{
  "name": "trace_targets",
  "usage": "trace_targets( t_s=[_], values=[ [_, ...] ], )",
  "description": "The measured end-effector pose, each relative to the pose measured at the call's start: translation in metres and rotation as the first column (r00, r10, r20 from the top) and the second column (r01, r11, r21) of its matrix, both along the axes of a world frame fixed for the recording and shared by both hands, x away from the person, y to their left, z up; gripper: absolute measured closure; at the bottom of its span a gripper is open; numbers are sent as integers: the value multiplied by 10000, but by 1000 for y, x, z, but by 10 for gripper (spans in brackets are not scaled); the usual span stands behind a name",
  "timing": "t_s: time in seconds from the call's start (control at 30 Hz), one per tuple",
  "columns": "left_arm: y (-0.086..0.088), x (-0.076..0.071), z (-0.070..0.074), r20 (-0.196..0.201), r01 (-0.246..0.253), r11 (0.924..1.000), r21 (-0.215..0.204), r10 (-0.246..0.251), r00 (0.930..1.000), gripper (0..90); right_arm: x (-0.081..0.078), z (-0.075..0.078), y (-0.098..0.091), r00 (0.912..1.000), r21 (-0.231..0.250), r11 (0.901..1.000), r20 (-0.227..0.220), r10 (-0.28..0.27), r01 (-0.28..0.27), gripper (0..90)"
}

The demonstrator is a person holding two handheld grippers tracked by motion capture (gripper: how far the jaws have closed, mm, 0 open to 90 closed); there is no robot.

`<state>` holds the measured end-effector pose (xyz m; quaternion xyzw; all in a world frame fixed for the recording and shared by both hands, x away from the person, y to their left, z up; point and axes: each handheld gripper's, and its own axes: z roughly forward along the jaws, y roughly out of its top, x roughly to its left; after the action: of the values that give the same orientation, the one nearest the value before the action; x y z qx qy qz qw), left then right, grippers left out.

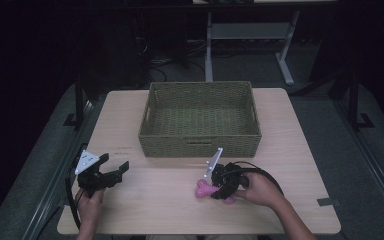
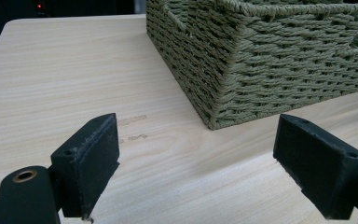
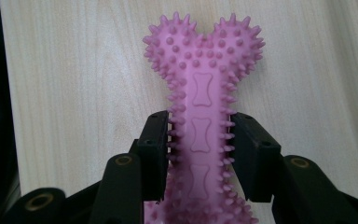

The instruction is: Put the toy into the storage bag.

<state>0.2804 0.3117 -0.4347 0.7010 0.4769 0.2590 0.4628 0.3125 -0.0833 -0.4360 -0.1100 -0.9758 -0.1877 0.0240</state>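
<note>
One pink spiky rubber bone-shaped toy (image 3: 200, 126) lies on the pale wooden tabletop (image 1: 155, 195) at about 5 o'clock of the single olive-green woven rectangular basket (image 1: 200, 145). The right tool (image 3: 200, 140) has its two jaws pressed against the toy's shaft. The left tool (image 2: 196, 163), at 7 o'clock, gapes wide with nothing between its jaws.
</note>
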Motion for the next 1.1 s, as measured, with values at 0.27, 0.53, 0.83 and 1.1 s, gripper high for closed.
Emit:
trace_targets(
  t_s=[0.27,0.53,0.83,1.1],
  values=[
    [0,0,0,29,-46,10000,-52,46,10000,139,5,11,-1,9997,97,9997,-33,228,-228,581],
    [2,-1,0,25,-56,9999,-129,56,10000,138,15,26,-7,9996,472,9986,-137,252,-245,581],
    [0,0,0,10,-33,10000,-27,33,10000,139,29,47,-15,9997,946,9954,-147,188,-173,581],
    [0,0,0,11,-56,10000,-19,56,10000,139,42,59,-21,9997,1139,9934,-208,154,-129,582]
  ],
)
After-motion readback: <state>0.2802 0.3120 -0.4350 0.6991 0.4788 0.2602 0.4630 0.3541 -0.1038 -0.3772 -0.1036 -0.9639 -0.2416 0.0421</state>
